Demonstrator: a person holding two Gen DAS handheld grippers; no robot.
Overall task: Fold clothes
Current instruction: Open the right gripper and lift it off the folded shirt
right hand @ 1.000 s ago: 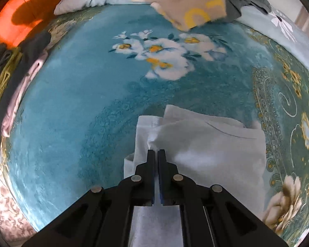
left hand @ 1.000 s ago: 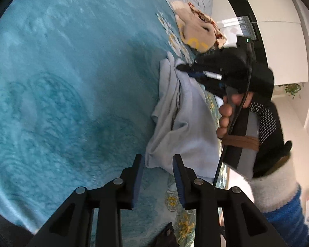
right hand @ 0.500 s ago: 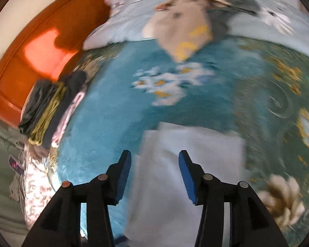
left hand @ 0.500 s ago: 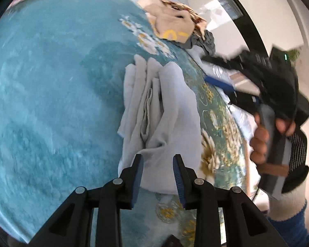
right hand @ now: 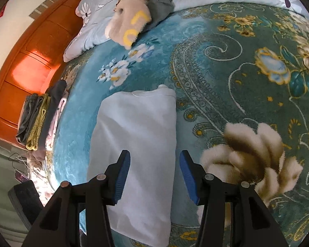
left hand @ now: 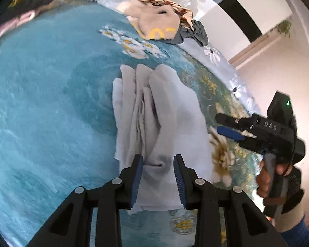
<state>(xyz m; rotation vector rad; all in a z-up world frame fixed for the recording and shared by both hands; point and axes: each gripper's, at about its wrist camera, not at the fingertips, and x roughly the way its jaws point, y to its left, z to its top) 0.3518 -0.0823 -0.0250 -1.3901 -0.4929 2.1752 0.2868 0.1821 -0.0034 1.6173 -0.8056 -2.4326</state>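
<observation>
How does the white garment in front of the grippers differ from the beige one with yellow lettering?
The white garment lies folded into a neat oblong on the teal blanket; the beige garment sits crumpled in a heap by the pillows. The white one is plain; the beige one is fuzzy with yellow lettering. Neither is held.

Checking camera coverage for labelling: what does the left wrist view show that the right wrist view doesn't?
Left wrist only: the open right gripper and the hand holding it, off the cloth to one side; the layered open edge of the folded white garment.

Right wrist only: the stack of folded dark, yellow and pink clothes by the orange wooden headboard.

Both: the white garment lying on the teal floral blanket, the beige fleece top with yellow letters, and open jaws over the garment.
</observation>
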